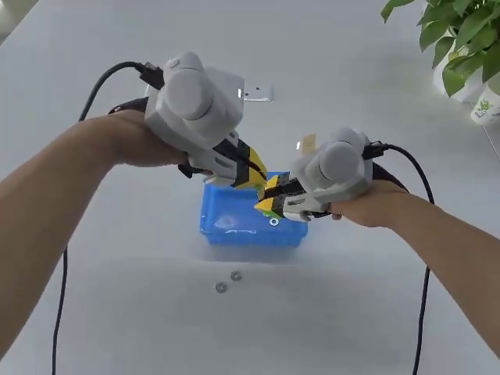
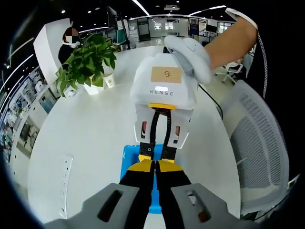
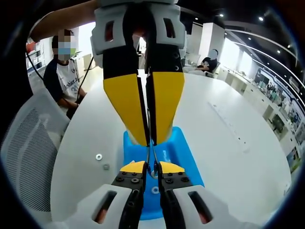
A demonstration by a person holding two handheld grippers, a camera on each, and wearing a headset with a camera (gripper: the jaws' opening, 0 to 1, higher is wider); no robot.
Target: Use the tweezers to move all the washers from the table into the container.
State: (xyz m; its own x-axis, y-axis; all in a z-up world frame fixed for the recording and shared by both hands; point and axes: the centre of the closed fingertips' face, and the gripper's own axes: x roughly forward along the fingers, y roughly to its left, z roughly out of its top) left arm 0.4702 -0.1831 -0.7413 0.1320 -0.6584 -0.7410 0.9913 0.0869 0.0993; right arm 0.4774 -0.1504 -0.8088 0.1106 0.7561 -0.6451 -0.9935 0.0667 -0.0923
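A blue container (image 1: 250,233) sits mid-table, with one washer (image 1: 274,222) inside it. Two more washers (image 1: 236,275) (image 1: 221,287) lie on the white table just in front of it. My left gripper (image 1: 262,181) and right gripper (image 1: 266,201) meet tip to tip above the container. In the right gripper view thin metal tweezers (image 3: 149,143) run from between the left gripper's (image 3: 148,140) shut yellow jaws into the right gripper's (image 3: 151,167) own shut jaws. The table washers (image 3: 98,156) lie left of the container (image 3: 181,143). The left gripper (image 2: 156,164) faces the right gripper (image 2: 156,153) over the container (image 2: 125,162).
A potted plant (image 1: 461,39) stands at the table's far right corner. A socket panel (image 1: 256,94) is set in the table behind the grippers. Cables trail from both grippers. A mesh chair (image 3: 28,152) and a seated person (image 3: 64,71) are beside the table.
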